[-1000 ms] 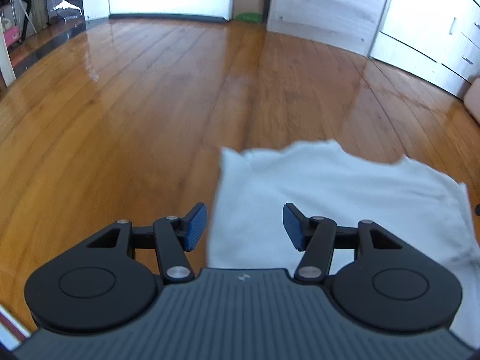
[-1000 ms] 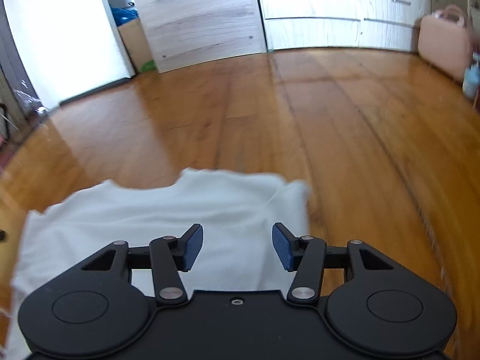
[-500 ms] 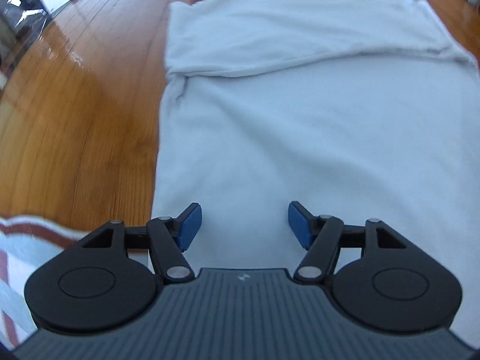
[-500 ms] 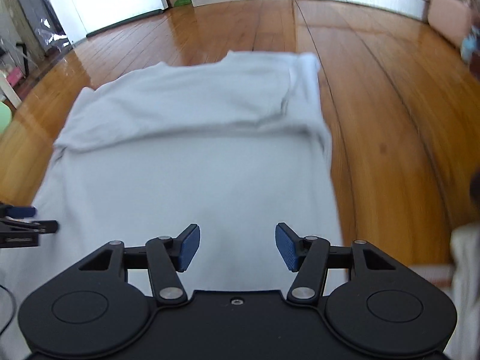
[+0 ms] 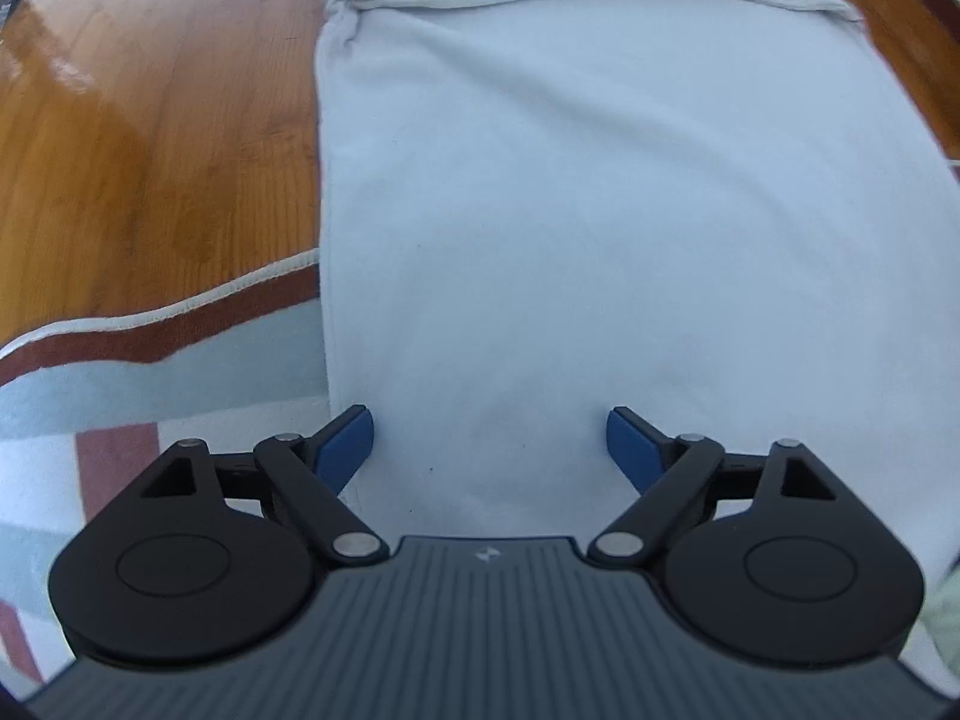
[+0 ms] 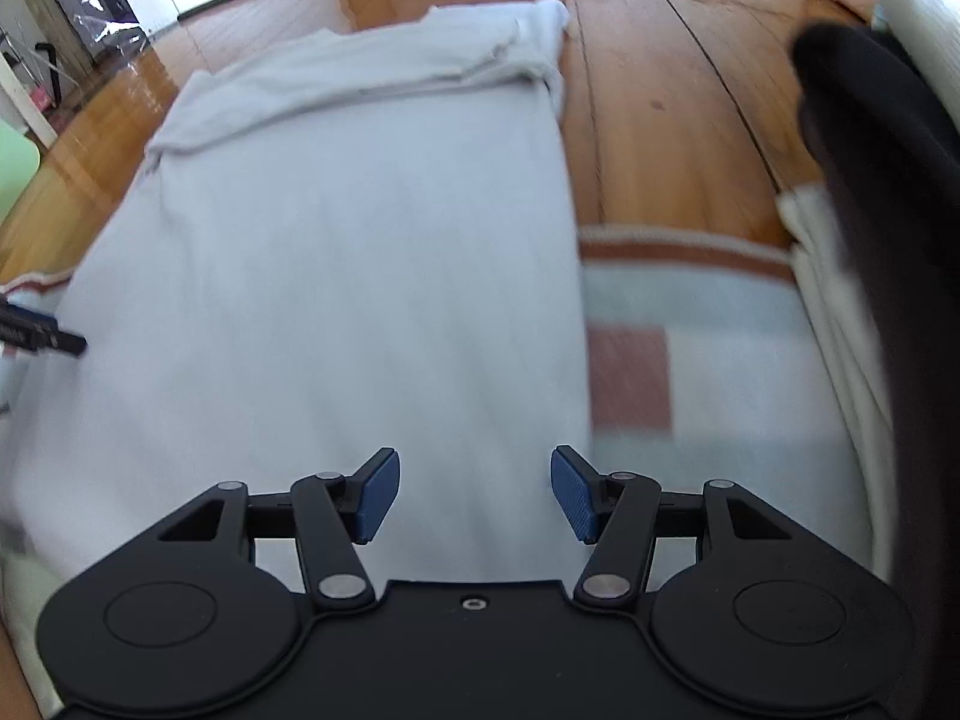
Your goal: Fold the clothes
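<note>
Two sets of tongs hang over the near end of a white garment (image 5: 600, 210) whose long axis runs straight away from them, its near end on the rug (image 6: 720, 312), its far end on the wooden floor (image 5: 150, 120). The left tongs (image 5: 489, 441) are opening, empty, at the garment's left edge; the right tongs (image 6: 474, 489) stand apart, empty, at its right edge.

One white garment (image 5: 600, 210) laid flat. One patterned rug (image 6: 690, 312) under its near end. Two grippers: left gripper (image 5: 490, 441), right gripper (image 6: 475, 492).
</note>
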`<state>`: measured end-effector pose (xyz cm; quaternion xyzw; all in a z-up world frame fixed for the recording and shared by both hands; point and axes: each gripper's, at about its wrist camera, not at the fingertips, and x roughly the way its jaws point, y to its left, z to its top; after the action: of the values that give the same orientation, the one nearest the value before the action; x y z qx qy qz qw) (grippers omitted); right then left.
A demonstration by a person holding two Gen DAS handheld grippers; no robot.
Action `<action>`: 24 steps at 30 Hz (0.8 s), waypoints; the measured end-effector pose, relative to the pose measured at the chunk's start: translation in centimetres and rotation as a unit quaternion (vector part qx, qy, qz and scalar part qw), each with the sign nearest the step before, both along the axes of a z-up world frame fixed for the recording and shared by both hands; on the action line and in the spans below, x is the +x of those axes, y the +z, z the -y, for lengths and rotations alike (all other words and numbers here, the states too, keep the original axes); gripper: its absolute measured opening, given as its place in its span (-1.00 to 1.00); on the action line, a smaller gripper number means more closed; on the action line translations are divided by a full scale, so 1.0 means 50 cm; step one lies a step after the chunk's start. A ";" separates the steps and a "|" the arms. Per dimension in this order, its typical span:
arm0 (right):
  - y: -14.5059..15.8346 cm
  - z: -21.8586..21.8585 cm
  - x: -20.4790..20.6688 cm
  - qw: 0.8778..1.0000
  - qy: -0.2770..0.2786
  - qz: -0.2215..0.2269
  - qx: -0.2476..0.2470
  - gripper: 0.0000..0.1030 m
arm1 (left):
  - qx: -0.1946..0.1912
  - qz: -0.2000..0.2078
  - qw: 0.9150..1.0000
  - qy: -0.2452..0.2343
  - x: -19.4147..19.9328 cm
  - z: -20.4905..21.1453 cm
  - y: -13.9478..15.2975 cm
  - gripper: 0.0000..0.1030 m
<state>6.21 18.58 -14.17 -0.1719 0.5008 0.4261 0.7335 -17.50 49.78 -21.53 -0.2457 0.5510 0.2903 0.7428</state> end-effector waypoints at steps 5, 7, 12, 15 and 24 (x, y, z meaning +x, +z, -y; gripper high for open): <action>-0.008 0.038 -0.007 0.999 -0.027 -0.015 -0.011 0.20 | -0.059 -0.015 0.998 -0.002 -0.016 -0.002 0.012 0.66; -0.012 0.036 -0.009 0.999 -0.026 -0.017 -0.021 0.20 | -0.077 -0.016 0.997 0.016 -0.032 -0.011 0.010 0.66; -0.028 0.025 -0.015 0.995 -0.012 0.022 -0.092 0.22 | -0.024 -0.066 0.997 0.015 -0.052 -0.006 0.010 0.66; -0.032 0.034 -0.016 0.996 -0.008 -0.019 -0.092 0.22 | -0.072 -0.050 0.996 0.028 -0.071 0.002 0.002 0.66; -0.034 0.086 -0.066 0.991 0.039 -0.107 -0.066 0.58 | -0.058 0.077 0.993 0.070 -0.105 0.041 0.031 -0.58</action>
<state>2.89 14.27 -15.89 -0.1923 0.5963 0.4365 0.6457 -22.75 47.71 -19.97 -0.3475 0.4897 0.2896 0.7453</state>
